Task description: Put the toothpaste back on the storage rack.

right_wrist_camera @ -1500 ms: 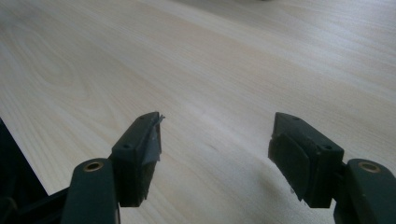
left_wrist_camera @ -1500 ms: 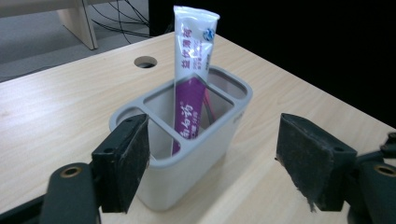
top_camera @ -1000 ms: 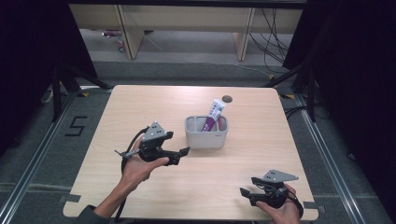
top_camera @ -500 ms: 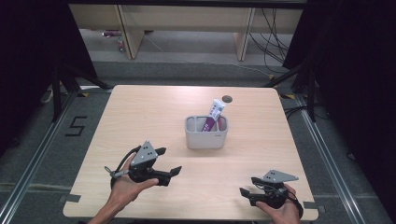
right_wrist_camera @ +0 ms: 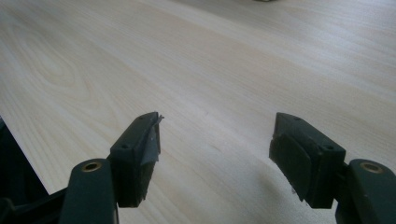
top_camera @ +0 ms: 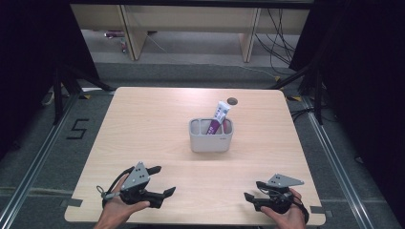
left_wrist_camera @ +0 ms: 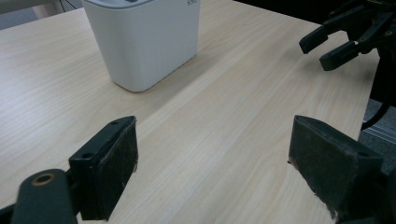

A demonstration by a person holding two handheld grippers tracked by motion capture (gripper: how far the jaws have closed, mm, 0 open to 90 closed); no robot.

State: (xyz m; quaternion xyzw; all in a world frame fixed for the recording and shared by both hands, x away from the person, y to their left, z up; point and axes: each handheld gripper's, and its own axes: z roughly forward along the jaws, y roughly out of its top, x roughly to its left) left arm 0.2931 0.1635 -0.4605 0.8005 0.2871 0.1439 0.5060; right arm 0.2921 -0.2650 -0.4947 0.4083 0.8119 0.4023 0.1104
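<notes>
Toothpaste tube [top_camera: 219, 117] stands tilted in white holder [top_camera: 211, 140] mid-table. Left gripper [top_camera: 160, 181] at 7 o'clock, jaws spread wide, nothing btwn. Right gripper [top_camera: 249, 200] at 5, also wide open, empty.

Showing a pale beige wood-grain table [top_camera: 143, 124] with fine darker streaks; sitting on it, a light grey, nearly white holder [top_camera: 211, 139]; standing inside, a tube [top_camera: 218, 118] in purple and white with small dark lettering; lying near the far edge, a small dark brown round spot [top_camera: 232, 101]; showing matte black jaws on the left gripper [top_camera: 160, 180] and right gripper [top_camera: 249, 199], each carrying a grey plate; lying below, grey flooring marked with a black 5 [top_camera: 78, 129]
</notes>
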